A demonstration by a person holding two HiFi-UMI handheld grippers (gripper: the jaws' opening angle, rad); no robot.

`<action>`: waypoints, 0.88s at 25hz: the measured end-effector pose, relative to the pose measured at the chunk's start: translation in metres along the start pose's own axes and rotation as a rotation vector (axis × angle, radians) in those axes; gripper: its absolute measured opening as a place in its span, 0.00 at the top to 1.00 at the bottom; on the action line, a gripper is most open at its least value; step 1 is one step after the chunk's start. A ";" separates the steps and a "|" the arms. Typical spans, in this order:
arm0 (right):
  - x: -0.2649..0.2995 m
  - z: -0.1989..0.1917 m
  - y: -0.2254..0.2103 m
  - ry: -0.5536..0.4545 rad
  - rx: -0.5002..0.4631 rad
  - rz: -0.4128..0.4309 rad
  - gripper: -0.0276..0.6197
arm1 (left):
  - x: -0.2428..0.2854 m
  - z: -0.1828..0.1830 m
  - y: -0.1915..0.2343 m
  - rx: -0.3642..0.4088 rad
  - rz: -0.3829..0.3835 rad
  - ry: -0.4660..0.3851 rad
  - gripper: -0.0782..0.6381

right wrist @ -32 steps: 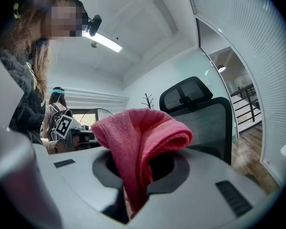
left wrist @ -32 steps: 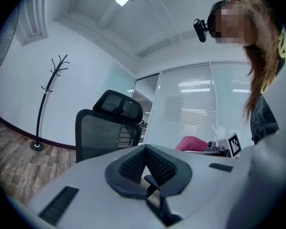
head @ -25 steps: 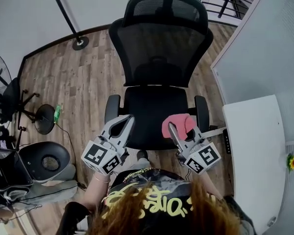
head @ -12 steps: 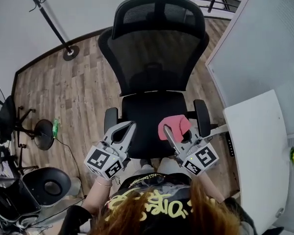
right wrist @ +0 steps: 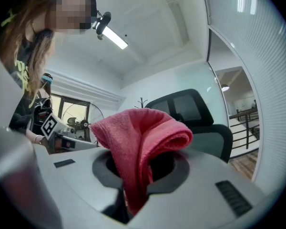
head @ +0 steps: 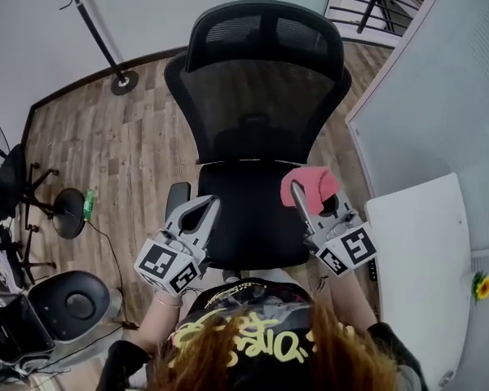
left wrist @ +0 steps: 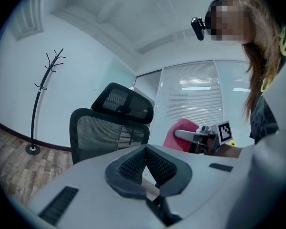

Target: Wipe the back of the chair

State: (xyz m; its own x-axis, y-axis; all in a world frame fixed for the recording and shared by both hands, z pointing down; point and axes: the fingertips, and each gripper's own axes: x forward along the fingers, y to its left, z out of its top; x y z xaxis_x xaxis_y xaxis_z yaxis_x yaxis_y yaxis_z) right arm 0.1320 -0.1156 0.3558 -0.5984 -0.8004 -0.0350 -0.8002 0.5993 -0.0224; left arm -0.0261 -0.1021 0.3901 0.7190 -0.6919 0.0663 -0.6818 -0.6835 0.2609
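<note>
**Two tongs over the seat, pink cloth clamped in the right one**

Both tongs hover above the front of the black mesh office chair (head: 261,112), which stands on the wood-plank floor (head: 130,137) facing the person. The chair's tall mesh back and headrest rise beyond them, untouched.

The right tongs (head: 299,192) reach forward and slightly inward from the person's right forearm. They are above the seat's right edge, near the armrest there. Their jaws are pinched on a folded pink terry cloth (head: 314,184). In the right gripper view the cloth (right wrist: 138,132) bulges out over the jaw tips (right wrist: 133,185) and hangs down between them.

The left tongs (head: 205,204) are held level with the right ones, over the seat's left front edge and just inside the left armrest (head: 177,194), pointing at the chair back. In the left gripper view their ribbed pads (left wrist: 133,163) meet at the tip with nothing between them.

A white bench (head: 416,251) stands to the right of the chair.
</note>
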 end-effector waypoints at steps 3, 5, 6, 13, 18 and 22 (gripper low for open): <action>0.014 0.044 -0.046 -0.040 -0.067 -0.063 0.84 | 0.000 0.007 0.004 0.010 0.051 -0.020 0.90; 0.022 0.080 -0.074 -0.075 -0.115 -0.097 0.84 | -0.001 0.011 0.004 0.009 0.081 -0.028 0.90; 0.026 0.097 -0.088 -0.097 -0.131 -0.112 0.84 | 0.000 0.012 0.004 0.008 0.095 -0.032 0.90; 0.063 0.142 -0.143 -0.142 -0.211 -0.137 0.84 | 0.013 0.006 0.000 0.026 0.166 -0.045 0.90; 0.088 0.156 -0.151 -0.132 -0.235 -0.131 0.84 | 0.017 0.002 -0.008 0.017 0.190 -0.036 0.90; 0.095 0.159 -0.158 -0.151 -0.183 -0.133 0.84 | 0.015 -0.004 -0.004 0.016 0.187 -0.020 0.90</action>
State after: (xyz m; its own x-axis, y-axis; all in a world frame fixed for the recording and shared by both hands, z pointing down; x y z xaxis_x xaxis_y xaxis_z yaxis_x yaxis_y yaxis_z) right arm 0.2073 -0.2839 0.1975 -0.4863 -0.8523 -0.1925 -0.8732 0.4656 0.1443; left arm -0.0121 -0.1090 0.3937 0.5771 -0.8114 0.0925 -0.8052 -0.5464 0.2304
